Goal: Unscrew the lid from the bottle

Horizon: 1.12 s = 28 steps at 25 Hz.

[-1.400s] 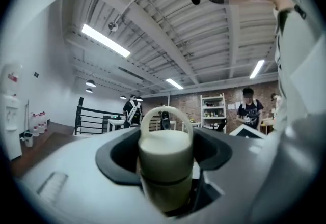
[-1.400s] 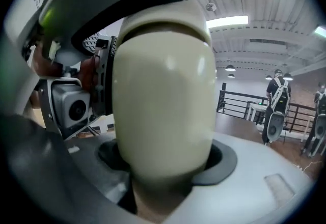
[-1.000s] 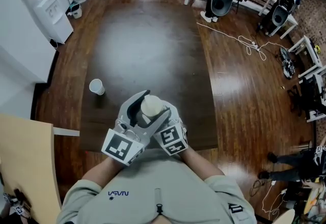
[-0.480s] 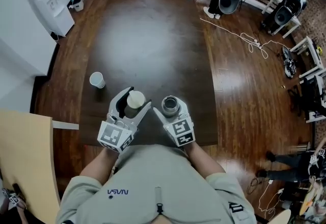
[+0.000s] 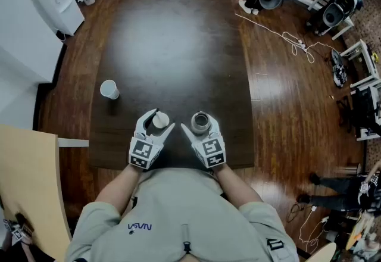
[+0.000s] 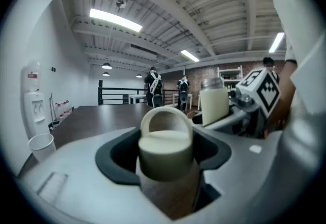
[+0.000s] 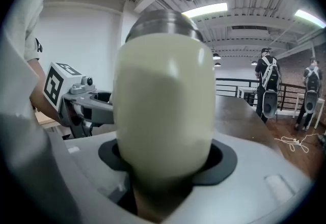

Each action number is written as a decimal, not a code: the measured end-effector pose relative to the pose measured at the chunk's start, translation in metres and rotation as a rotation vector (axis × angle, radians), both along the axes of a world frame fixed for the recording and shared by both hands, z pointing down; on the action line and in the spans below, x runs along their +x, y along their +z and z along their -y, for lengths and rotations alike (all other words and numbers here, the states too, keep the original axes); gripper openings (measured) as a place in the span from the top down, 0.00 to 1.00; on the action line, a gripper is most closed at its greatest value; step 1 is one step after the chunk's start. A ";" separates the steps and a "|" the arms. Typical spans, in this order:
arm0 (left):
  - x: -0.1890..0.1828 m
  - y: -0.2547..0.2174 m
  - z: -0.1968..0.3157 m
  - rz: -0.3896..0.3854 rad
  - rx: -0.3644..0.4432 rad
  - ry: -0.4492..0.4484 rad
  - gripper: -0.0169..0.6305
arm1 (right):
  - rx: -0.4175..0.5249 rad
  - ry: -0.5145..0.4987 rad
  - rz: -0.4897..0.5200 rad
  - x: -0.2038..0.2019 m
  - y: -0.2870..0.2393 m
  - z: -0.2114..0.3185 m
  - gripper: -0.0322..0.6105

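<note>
A: Head view first. What's the left gripper [image 5: 158, 120] doing?
B: It's clamped on the lid [image 5: 160, 119], jaws wide because the lid is wide. The right gripper [image 5: 200, 124] has the bottle [image 5: 200, 122], also a wide grip. Both sit over the near edge of the table [image 5: 172, 46].
A: Lid on or off?
B: Off. The bottle's mouth shows open from above. The lid lies to the left of the bottle, near it but clearly apart.
A: Anything else around?
B: A paper cup [image 5: 109, 89] stands further left, well apart from both.
A: Left gripper view?
B: The lid sits upright in the dark notch between the jaws, its loop handle on top, with both jaw pads against its sides. The bottle shows off to the right in the other gripper, upright, its steel neck at the top.
A: Is the lid touching the table?
B: I can't tell. Wood shows just under it.
A: Right gripper view?
B: The bottle fills the middle, long axis vertical, and the jaws close around its lower body. The left gripper is off to the left.
A: What does the next move turn on?
B: My guess is putting things down. The lid is in the left gripper and the table lies straight below, so it's a short drop. It should stay left of the bottle.
</note>
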<state>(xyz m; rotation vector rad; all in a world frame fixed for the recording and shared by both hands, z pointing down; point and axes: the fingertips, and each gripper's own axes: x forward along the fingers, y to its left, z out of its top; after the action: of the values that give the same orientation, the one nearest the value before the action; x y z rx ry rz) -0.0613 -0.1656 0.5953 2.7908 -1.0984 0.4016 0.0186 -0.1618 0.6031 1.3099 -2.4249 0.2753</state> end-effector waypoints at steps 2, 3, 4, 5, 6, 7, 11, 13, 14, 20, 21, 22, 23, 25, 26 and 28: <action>0.001 0.017 0.001 0.046 -0.019 0.019 0.51 | -0.010 -0.003 -0.003 -0.002 0.008 0.002 0.48; 0.002 0.024 0.001 0.067 -0.027 0.029 0.51 | -0.018 -0.007 -0.005 -0.004 0.010 0.004 0.48; 0.003 0.031 0.002 0.086 -0.036 0.038 0.51 | -0.026 -0.011 -0.007 -0.005 0.012 0.005 0.48; 0.004 0.037 0.003 0.102 -0.046 0.044 0.51 | -0.035 -0.012 -0.007 -0.005 0.015 0.005 0.48; 0.005 0.043 0.003 0.115 -0.057 0.047 0.51 | -0.044 -0.012 -0.007 -0.005 0.018 0.006 0.48; 0.005 0.049 0.002 0.128 -0.068 0.051 0.51 | -0.053 -0.012 -0.006 -0.005 0.021 0.006 0.48; 0.011 0.069 0.002 0.182 -0.102 0.081 0.51 | -0.078 -0.009 -0.010 -0.004 0.036 0.008 0.48; 0.013 0.077 0.001 0.201 -0.120 0.091 0.50 | -0.089 -0.009 -0.005 -0.005 0.039 0.009 0.48; 0.013 0.081 0.001 0.207 -0.130 0.091 0.51 | -0.094 -0.009 -0.003 -0.006 0.040 0.009 0.48; 0.011 0.111 -0.003 0.260 -0.203 0.094 0.51 | -0.110 -0.017 0.003 -0.006 0.048 0.010 0.48; 0.010 0.115 -0.004 0.272 -0.215 0.097 0.51 | -0.113 -0.018 0.000 -0.006 0.049 0.010 0.48; 0.009 0.118 -0.006 0.283 -0.225 0.102 0.51 | -0.115 -0.019 -0.003 -0.006 0.051 0.009 0.48; 0.008 0.121 -0.007 0.293 -0.231 0.107 0.51 | -0.116 -0.021 -0.006 -0.006 0.051 0.009 0.48; 0.006 0.125 -0.009 0.312 -0.233 0.119 0.51 | -0.116 -0.022 -0.008 -0.006 0.052 0.009 0.48; 0.005 0.127 -0.010 0.320 -0.235 0.125 0.51 | -0.116 -0.022 -0.007 -0.006 0.053 0.010 0.48; 0.005 0.131 -0.011 0.345 -0.249 0.137 0.51 | -0.115 -0.020 -0.008 -0.005 0.054 0.011 0.48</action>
<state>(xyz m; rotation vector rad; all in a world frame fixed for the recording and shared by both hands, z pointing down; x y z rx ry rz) -0.0566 -0.1546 0.7267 2.6406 -0.8409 0.9917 0.0132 -0.1723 0.6571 1.2342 -2.3768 0.3971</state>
